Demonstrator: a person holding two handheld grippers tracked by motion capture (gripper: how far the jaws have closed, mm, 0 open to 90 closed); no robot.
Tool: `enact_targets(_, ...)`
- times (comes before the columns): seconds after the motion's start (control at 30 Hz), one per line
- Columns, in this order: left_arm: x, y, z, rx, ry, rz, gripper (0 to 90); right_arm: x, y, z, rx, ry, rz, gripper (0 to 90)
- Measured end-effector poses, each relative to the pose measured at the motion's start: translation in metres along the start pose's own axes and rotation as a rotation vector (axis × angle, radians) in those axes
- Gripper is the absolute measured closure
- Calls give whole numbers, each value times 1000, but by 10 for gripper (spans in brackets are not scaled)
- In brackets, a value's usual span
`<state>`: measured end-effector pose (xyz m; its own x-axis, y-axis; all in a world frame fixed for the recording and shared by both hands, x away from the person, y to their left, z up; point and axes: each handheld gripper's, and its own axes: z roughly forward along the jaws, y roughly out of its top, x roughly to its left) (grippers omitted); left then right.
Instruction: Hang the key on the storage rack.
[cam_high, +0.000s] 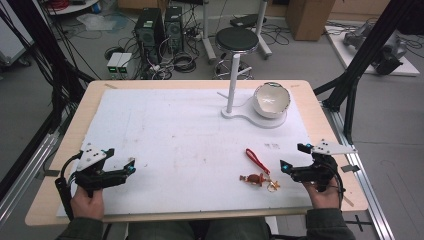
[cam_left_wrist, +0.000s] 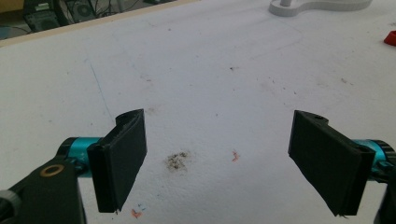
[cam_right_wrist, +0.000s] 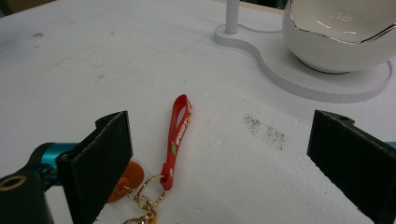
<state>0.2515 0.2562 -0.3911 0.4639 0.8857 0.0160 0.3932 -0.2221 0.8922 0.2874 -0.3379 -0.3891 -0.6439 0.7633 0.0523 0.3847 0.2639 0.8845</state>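
**Keychain waits between spread tongs and a hanging stand**

The keychain (cam_high: 258, 172) lies flat on the white worktop (cam_high: 175, 140), right of centre in the lower part of the high view. Its red strap (cam_right_wrist: 178, 135) points up the frame towards the stand, and its gold ring and small brown charm trail towards the lower edge. Laid out at full length like this, the strap is a free loop that a jaw could slip under or pinch.

The right tongs (cam_high: 295, 161) sit low at the lower right of the high view, just beside the keychain, with their jaws spread wide and nothing between them. In the right gripper view the strap runs up the middle between the two black pads, so this hand looks lined up for the pick.

The left tongs (cam_high: 120, 160) rest at the lower left, well apart from the keychain, jaws equally spread over bare, lightly stained worktop. They are probably parked until a second hand is needed.

At the upper right stands a white stand (cam_high: 231, 80) with an upright post and side peg, a likely place to hang the strap. A white bowl with a silver rim (cam_high: 271, 99) sits on its base, perhaps for loose items.
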Motion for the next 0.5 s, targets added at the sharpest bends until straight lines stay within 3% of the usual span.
enact_targets(0.5,-1,0,-2,-11,7,8,198,3,3,3,14,-3,0,56)
